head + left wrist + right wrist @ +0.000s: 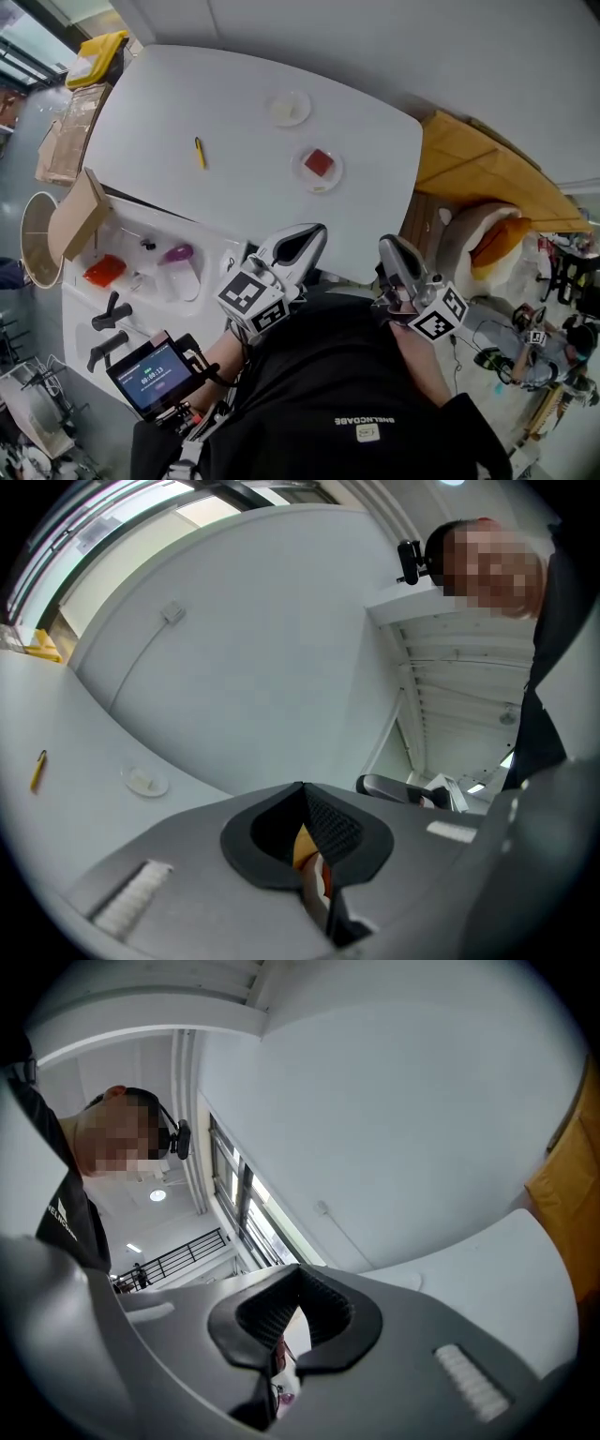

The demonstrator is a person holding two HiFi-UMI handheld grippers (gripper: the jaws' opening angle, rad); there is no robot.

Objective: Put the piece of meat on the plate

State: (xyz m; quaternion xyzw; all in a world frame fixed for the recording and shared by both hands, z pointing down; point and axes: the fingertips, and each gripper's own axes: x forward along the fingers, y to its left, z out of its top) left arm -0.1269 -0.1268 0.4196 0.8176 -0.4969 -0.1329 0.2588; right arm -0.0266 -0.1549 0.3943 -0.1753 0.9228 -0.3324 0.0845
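The red piece of meat [319, 162] lies on a small clear plate [330, 181] on the right part of the white table [244, 187]. A second, empty plate [289, 108] sits farther back, and the left gripper view shows it as a small plate [143, 780]. My left gripper [315, 232] and right gripper [388, 244] are drawn back at the table's near edge, close to my body and well short of the meat. Both have their jaws together with nothing between them: left gripper [302, 786], right gripper [300, 1267].
A yellow pen [200, 152] lies on the left of the table, also seen as the pen [37, 771]. A low shelf [141, 272] on the left holds a red item and a purple one. A cardboard box [80, 216] and a yellow bin [98, 56] stand beyond. A wooden surface [487, 169] lies to the right.
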